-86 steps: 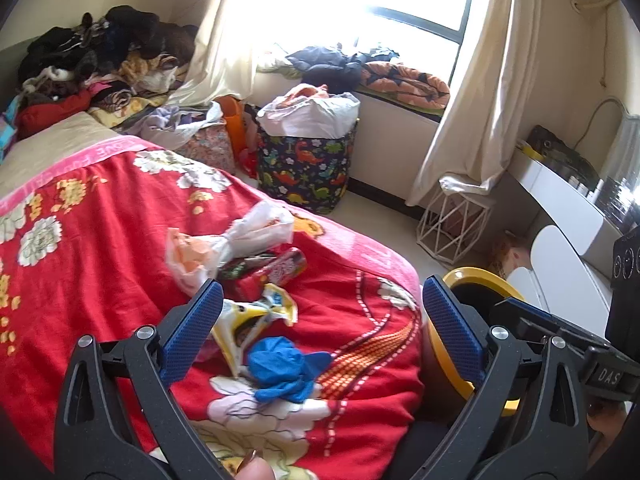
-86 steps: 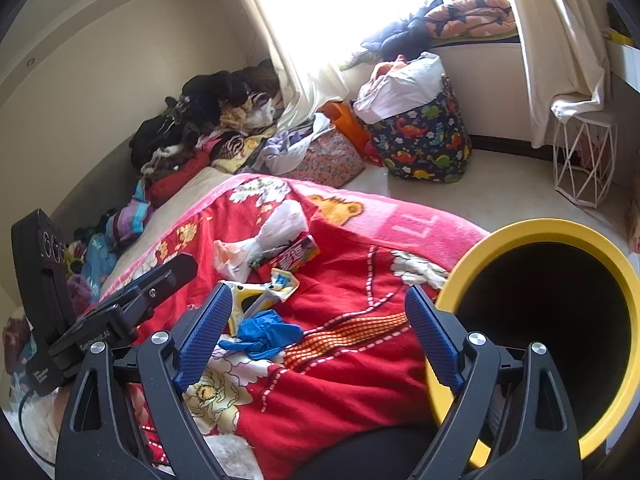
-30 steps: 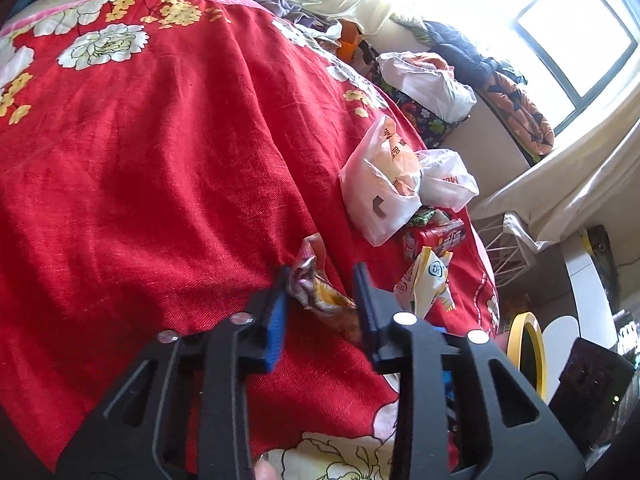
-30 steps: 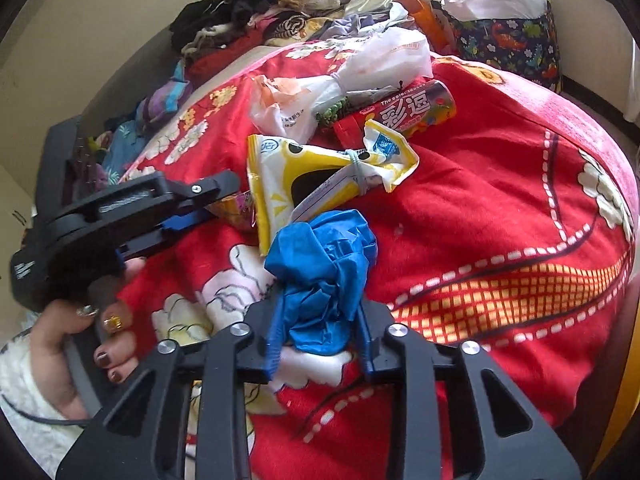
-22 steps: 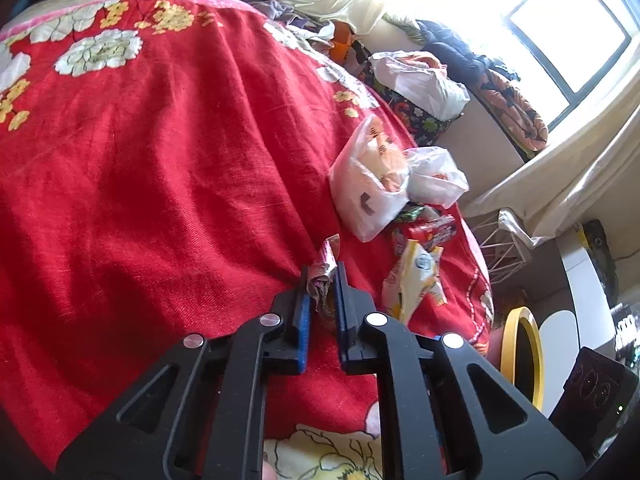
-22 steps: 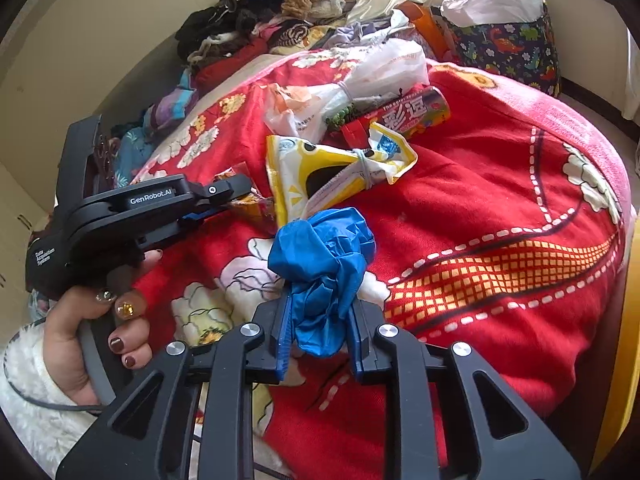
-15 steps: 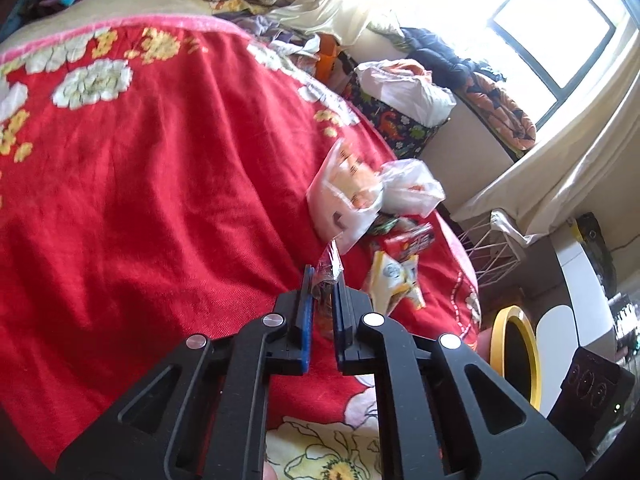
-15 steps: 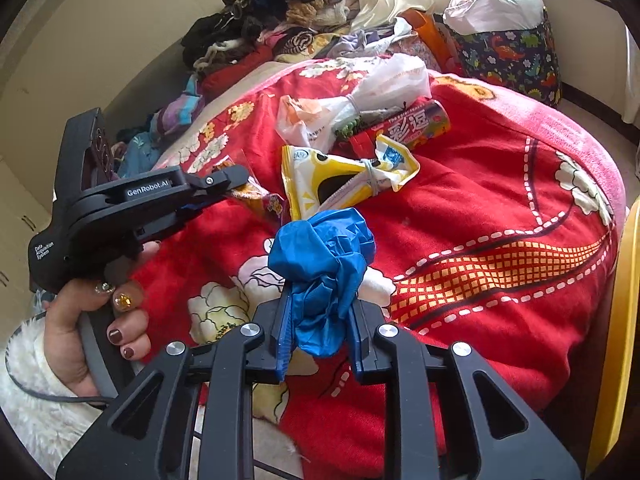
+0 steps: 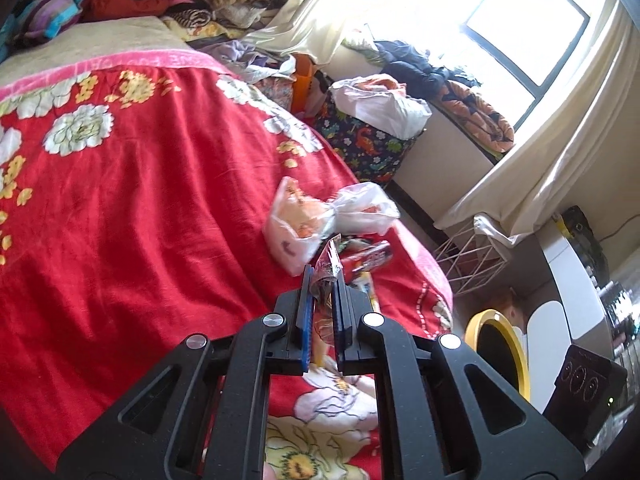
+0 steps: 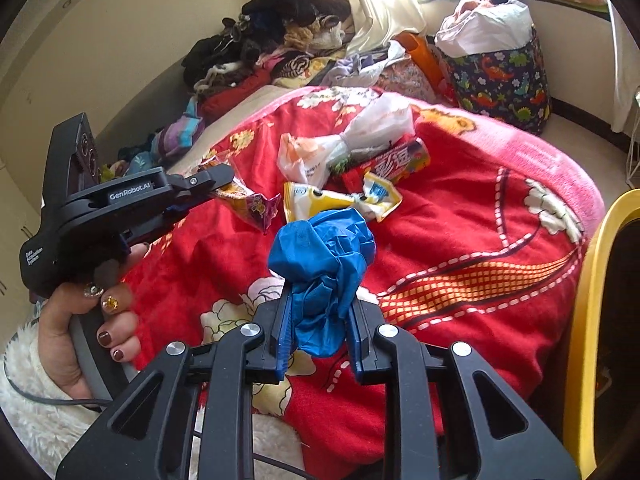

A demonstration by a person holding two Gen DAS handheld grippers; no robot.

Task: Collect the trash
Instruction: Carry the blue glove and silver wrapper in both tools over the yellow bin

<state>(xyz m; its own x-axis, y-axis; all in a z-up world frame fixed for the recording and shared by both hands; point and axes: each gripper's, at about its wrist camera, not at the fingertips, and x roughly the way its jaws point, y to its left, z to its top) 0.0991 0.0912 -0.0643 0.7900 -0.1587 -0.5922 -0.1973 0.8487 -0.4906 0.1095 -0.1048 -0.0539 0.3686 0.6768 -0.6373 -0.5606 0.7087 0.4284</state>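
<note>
My left gripper (image 9: 322, 276) is shut on a crinkled snack wrapper (image 9: 329, 268), lifted above the red blanket (image 9: 140, 208). The right wrist view shows the same left gripper (image 10: 224, 178) with the wrapper (image 10: 252, 204) hanging from its tip. My right gripper (image 10: 320, 300) is shut on a crumpled blue glove (image 10: 324, 256), also raised off the bed. On the blanket lie a knotted white plastic bag (image 10: 352, 140), a red candy packet (image 10: 396, 160) and a yellow pouch (image 10: 340, 200). A yellow-rimmed bin (image 10: 588, 320) stands at the bed's right side, and the left wrist view also shows the bin (image 9: 496, 344).
Piled clothes (image 10: 280, 32) crowd the head of the bed. A dinosaur-print hamper (image 10: 500, 68) and a white wire basket (image 9: 468, 260) stand on the floor by the window. A person's hand (image 10: 80, 320) holds the left gripper's handle.
Both grippers closed on their items, the left on the wrapper and the right on the blue glove, then rose off the blanket. The views now show more of the room.
</note>
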